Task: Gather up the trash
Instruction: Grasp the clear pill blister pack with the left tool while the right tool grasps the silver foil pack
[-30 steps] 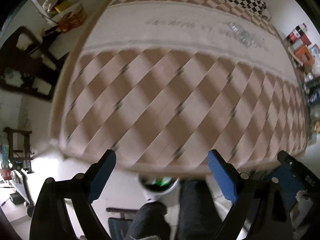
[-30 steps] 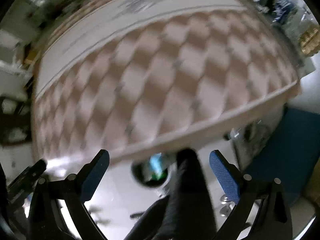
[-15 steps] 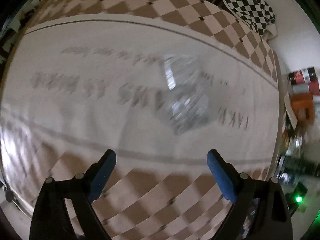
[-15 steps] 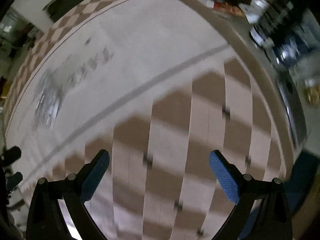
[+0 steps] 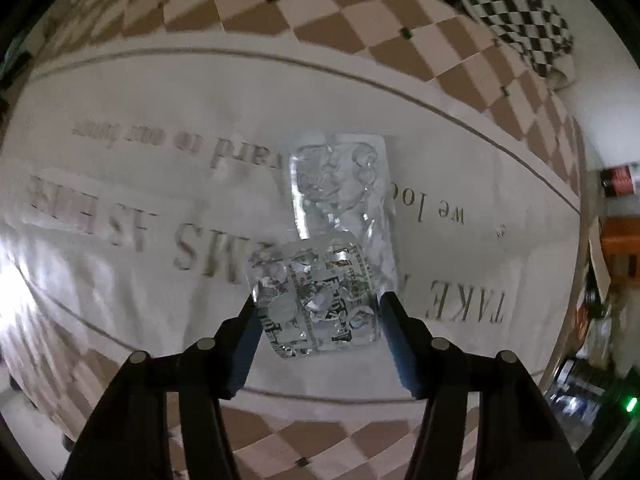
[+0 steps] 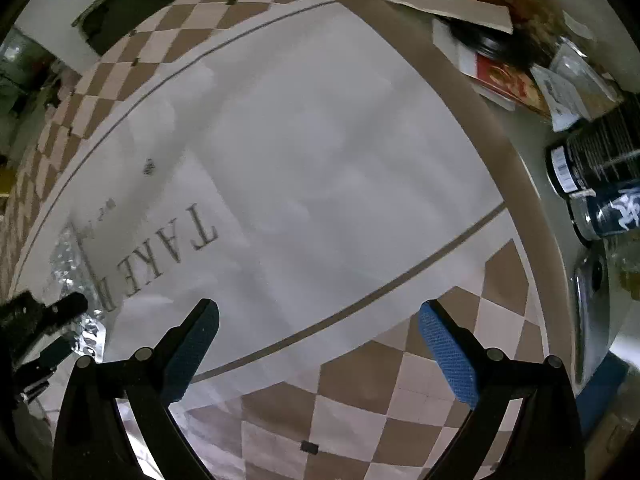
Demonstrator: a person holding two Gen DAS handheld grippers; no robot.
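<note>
Spread under both of my grippers is a tablecloth [image 5: 460, 168] with a pale middle band carrying grey printed lettering and a border of brown and cream diamonds.

My left gripper [image 5: 318, 320] has its 2 blue-padded fingers [image 5: 394, 330] closed in on a clear, crinkled plastic blister pack [image 5: 316, 300] with silvery foil and black print on it. Each pad sits at one side edge of the pack; I cannot tell for sure that both are pressing on it, though the gap between them matches the pack's width. Just beyond that pack, and partly overlapped by it, a second clear blister pack [image 5: 340, 180] lies flat on the pale band, across the lettering. Past the far corner of the cloth a black-and-white checkered board [image 5: 516, 12] leans near the wall.

My right gripper [image 6: 318, 334] hangs above the border of the same cloth with its jaws spread wide and nothing between the blue pads [image 6: 448, 354]. From that side, the crinkled plastic [image 6: 68, 264] shows only at the far left edge, beside the word TAKE and close to the dark tip of my left gripper [image 6: 44, 316]. Along the right edge of the table sit dark cans [image 6: 592, 176], a red-covered book [image 6: 508, 80] and loose papers [image 6: 452, 0].
</note>
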